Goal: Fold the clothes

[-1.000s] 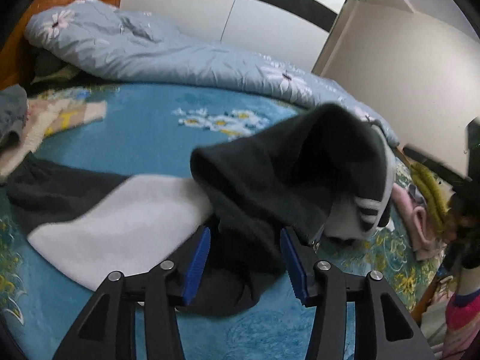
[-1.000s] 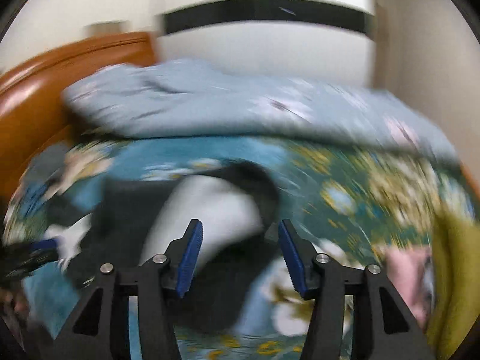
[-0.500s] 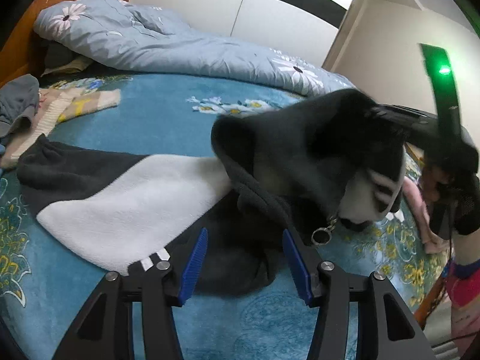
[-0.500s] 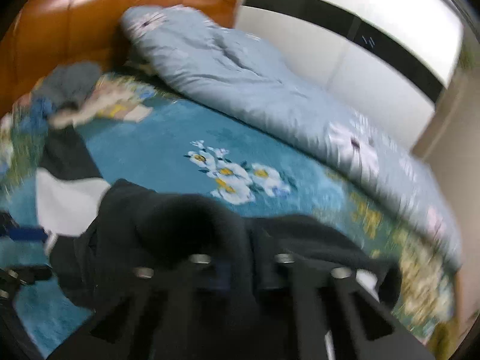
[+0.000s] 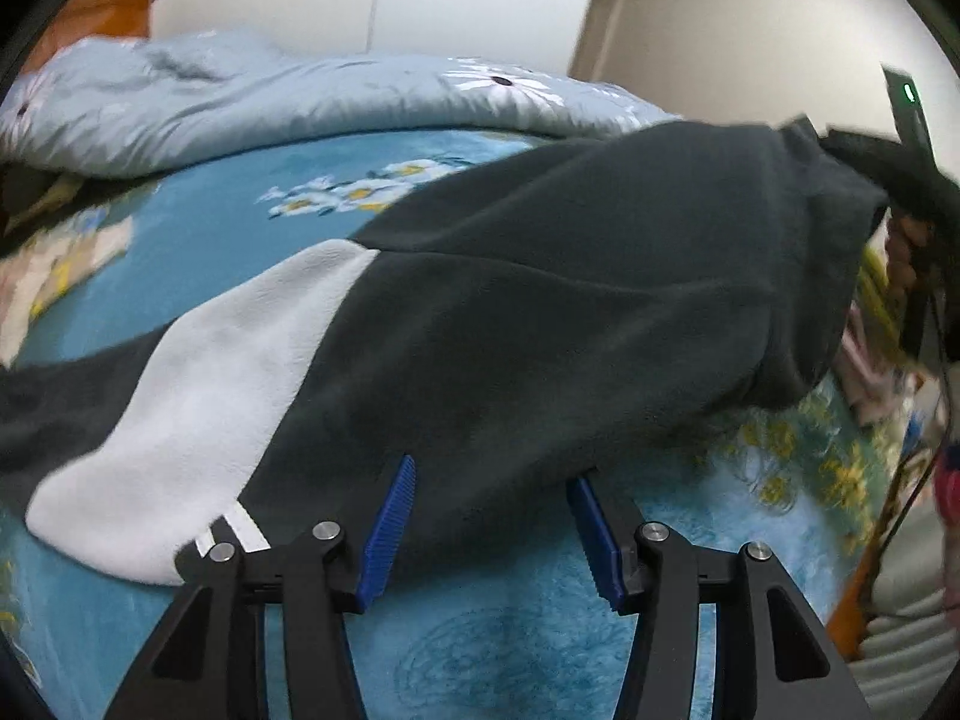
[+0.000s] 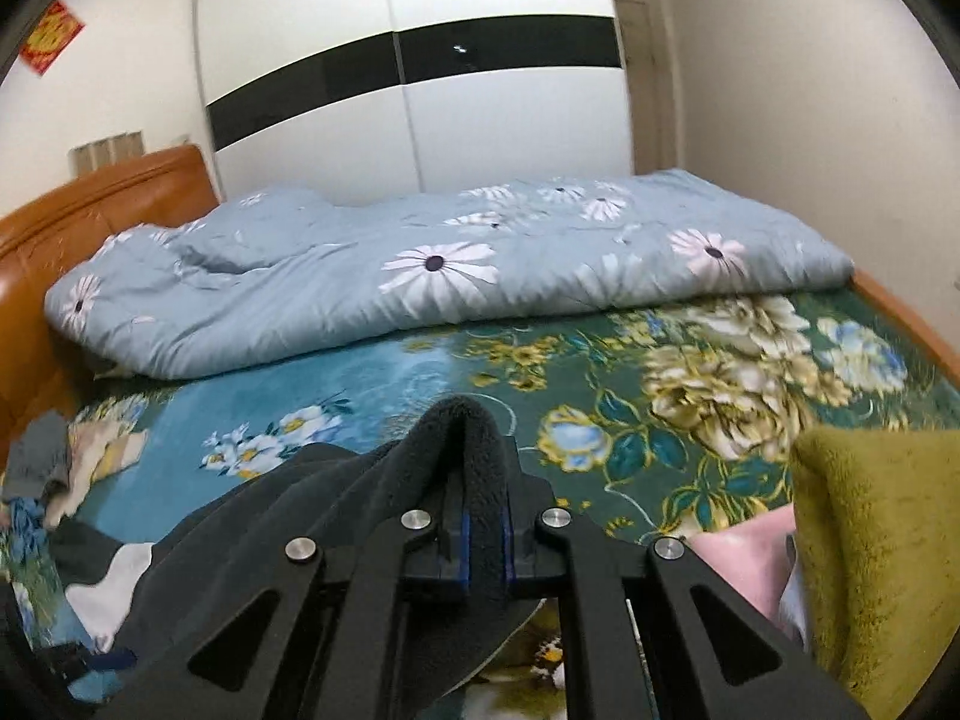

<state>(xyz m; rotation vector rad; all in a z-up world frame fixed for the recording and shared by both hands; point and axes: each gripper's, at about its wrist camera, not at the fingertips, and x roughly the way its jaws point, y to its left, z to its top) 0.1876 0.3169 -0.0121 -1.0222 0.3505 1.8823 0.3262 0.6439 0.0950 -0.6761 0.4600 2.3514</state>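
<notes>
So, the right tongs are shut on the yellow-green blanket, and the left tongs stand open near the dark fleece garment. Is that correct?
Not quite. In the right wrist view the right tongs are shut on a fold of the dark fleece garment, not on the yellow-green blanket, which lies apart at the side. The left tongs do stand open near the garment.

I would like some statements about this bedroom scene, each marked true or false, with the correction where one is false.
1. The right gripper is shut on dark fleece of the jacket. True.
2. The left gripper is clamped on the jacket. False: its jaws stand open, the hem lying between them.
3. The jacket has a white panel. True.
4. The quilt is plain red. False: it is light blue with daisies.
5. A mustard-yellow fuzzy garment lies at the right. True.
</notes>
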